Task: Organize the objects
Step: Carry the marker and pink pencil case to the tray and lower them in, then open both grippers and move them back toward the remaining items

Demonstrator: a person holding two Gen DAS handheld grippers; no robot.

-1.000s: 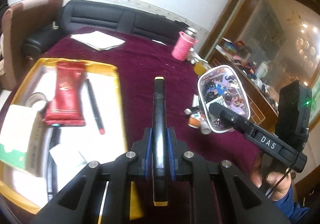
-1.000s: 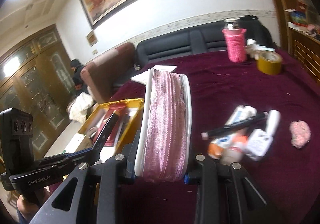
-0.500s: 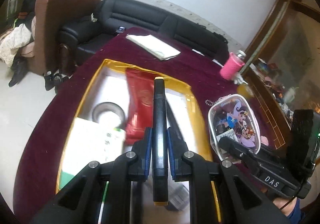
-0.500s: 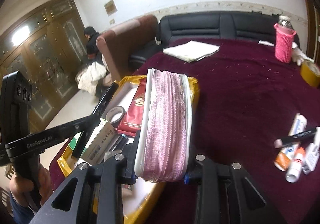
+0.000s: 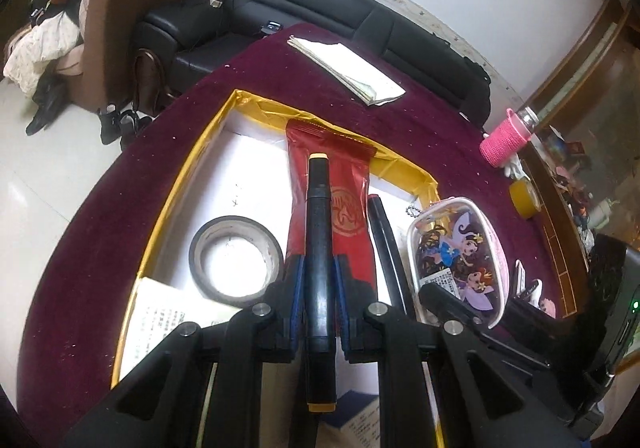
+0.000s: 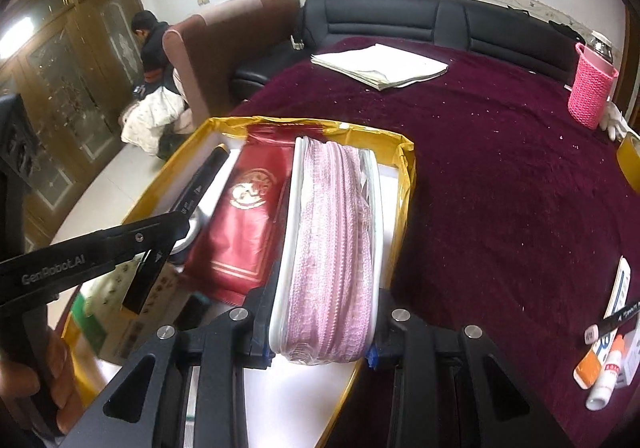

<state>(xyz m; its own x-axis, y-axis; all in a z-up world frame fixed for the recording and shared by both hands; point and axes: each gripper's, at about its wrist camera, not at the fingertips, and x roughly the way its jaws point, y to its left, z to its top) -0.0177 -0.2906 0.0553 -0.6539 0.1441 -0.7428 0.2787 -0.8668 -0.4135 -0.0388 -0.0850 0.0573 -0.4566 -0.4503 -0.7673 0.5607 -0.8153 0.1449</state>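
Note:
My left gripper (image 5: 318, 282) is shut on a black marker (image 5: 318, 232) with yellow ends and holds it over the yellow-rimmed tray (image 5: 188, 171); the marker also shows in the right wrist view (image 6: 200, 183). My right gripper (image 6: 320, 312) is shut on a clear pouch with a pink zipper (image 6: 332, 240) and holds it over the tray's right side (image 6: 406, 183). The pouch shows cartoon figures in the left wrist view (image 5: 460, 260). In the tray lie a red packet (image 5: 340, 187), a tape roll (image 5: 236, 260) and a black pen (image 5: 386, 244).
The tray sits on a dark red table cloth (image 6: 500, 175). Folded papers (image 6: 380, 65), a pink-sleeved bottle (image 6: 592, 87) and yellow tape (image 5: 526, 199) stand farther back. Small tubes and a pen (image 6: 608, 344) lie at the right. A paper box (image 6: 104, 312) lies at the tray's near end.
Both grippers have moved left from the table's middle to over the tray, carrying the marker and the pouch. The loose tubes are now far to the right.

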